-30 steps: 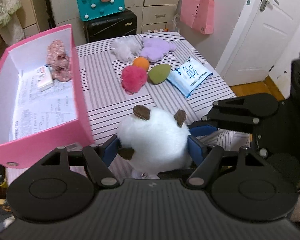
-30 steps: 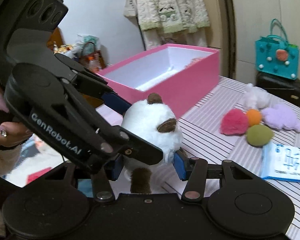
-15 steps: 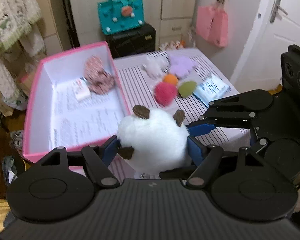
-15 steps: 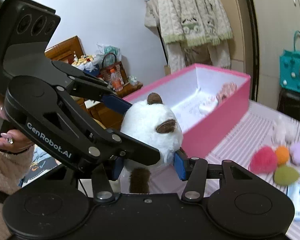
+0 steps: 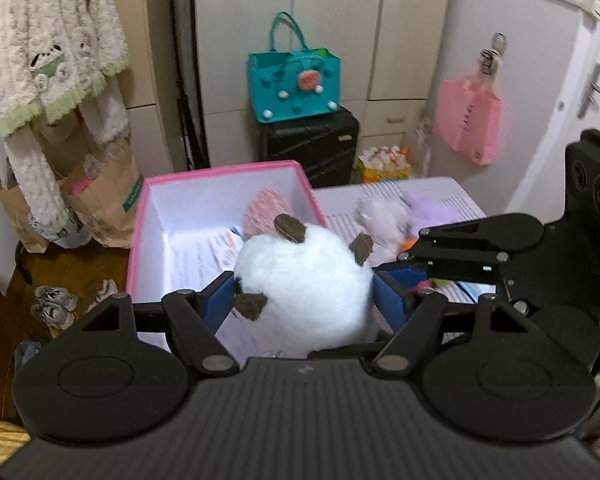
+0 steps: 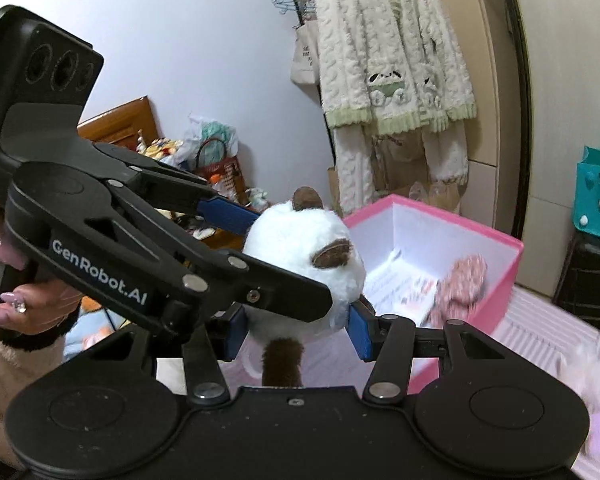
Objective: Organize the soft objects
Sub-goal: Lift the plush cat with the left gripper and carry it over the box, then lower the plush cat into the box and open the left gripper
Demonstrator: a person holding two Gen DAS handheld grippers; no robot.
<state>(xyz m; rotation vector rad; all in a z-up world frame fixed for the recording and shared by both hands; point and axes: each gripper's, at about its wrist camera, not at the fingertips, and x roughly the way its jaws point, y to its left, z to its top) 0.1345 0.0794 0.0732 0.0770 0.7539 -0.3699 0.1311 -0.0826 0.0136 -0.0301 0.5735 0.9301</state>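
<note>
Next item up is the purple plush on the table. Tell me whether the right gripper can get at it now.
Probably not: the right gripper and the left gripper both clamp the white plush, so the purple plush must wait.

The plush toy (image 5: 304,292) was white with brown patches; the box (image 5: 220,172) pink outside, white inside. The table (image 5: 440,196) wore a striped cloth — white with dark lines — and the bag (image 5: 294,84) was teal.
</note>
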